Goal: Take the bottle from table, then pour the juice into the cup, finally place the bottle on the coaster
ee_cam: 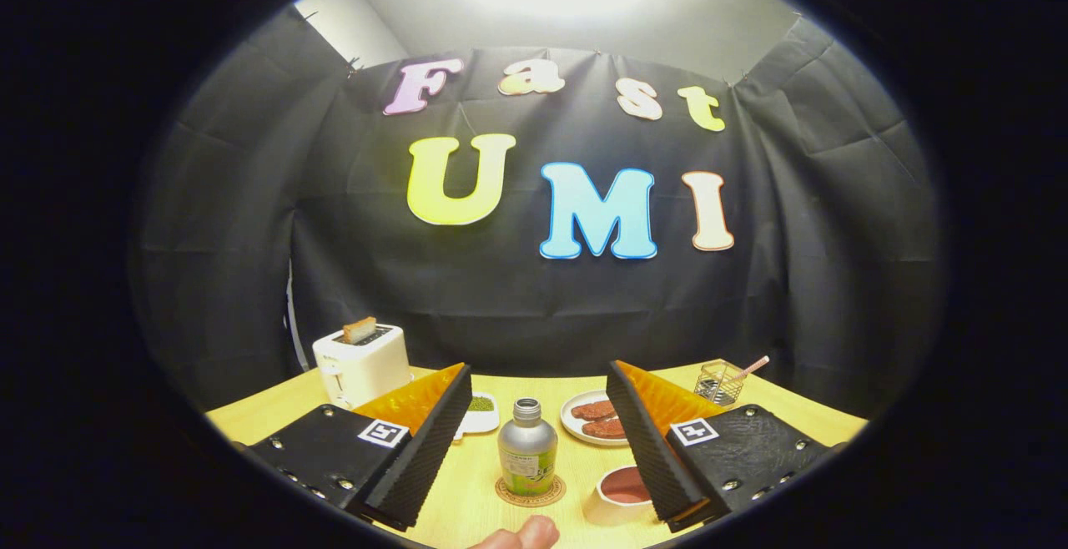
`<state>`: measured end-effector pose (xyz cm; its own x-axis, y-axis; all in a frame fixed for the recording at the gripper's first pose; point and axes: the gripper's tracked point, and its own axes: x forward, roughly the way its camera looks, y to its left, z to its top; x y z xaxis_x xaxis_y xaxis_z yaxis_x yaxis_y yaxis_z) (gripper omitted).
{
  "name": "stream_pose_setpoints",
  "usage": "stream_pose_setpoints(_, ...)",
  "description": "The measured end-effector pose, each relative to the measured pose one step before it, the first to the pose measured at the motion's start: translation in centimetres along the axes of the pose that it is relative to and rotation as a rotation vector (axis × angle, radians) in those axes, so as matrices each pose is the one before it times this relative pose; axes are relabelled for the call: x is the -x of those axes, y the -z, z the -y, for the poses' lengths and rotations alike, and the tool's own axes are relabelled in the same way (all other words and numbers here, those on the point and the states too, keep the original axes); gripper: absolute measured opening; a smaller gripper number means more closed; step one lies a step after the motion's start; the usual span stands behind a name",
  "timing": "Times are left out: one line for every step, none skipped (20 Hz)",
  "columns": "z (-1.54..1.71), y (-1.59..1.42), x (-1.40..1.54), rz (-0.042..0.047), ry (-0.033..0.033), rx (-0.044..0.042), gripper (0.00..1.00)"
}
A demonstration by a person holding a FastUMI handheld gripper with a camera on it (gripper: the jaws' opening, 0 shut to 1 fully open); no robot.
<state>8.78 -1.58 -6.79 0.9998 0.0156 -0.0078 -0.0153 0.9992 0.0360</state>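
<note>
Fingers [534, 440] wide apart, touching nothing, bottle [527, 449] upright between them on its coaster [531, 494]

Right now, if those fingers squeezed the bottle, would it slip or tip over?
The bottle looks like smooth metal with a glossy label, so it might slip a little. It is tall and narrow, standing upright on a coaster, so a sideways push could tip it. The gripper is open, its fingers either side of it.
</note>
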Motion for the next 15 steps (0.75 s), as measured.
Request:
stream_pose_setpoints(0.455,-1.084,1.044,0.00641,-0.00083,0.00240,0.98)
stream_pose_setpoints(0.594,-1.019,1.017,0.00712,0.01177,0.00444,0.98)
stream_pose_setpoints(0.531,-0.787,0.850,-0.00345,0.01014,0.00301,0.98)
stream_pose_setpoints(0.512,-0.857,0.808,0.00173,0.01430,-0.01057,0.98)
stream_pose_setpoints(0.269,-0.912,0.720,0.00429,0.00848,-0.01270,0.98)
stream_pose_setpoints(-0.003,-0.744,0.621,0.00056,-0.00017,-0.00674,0.98)
stream_pose_setpoints(0.139,-0.513,0.645,-0.00509,0.00024,0.00501,0.98)
stream_pose_setpoints(0.118,-0.474,0.677,-0.00488,-0.00198,0.00705,0.98)
stream_pose_setpoints(0.117,-0.680,0.456,0.00328,-0.00061,0.01107,0.98)
stream_pose_setpoints(0.096,-0.627,0.504,0.00666,-0.00227,0.01039,0.98)
stream_pose_setpoints(-0.064,-0.293,0.568,0.00435,-0.00660,0.00621,0.98)
stream_pose_setpoints(-0.141,-0.165,0.524,0.00356,-0.01043,0.00028,0.99)
stream_pose_setpoints(0.111,-0.154,0.357,-0.00039,-0.00454,-0.00300,0.99)
stream_pose_setpoints(0.208,-0.127,0.262,-0.00135,0.00074,-0.01181,0.99)
stream_pose_setpoints(-0.021,-0.063,0.206,-0.00167,-0.00596,-0.00973,0.99)
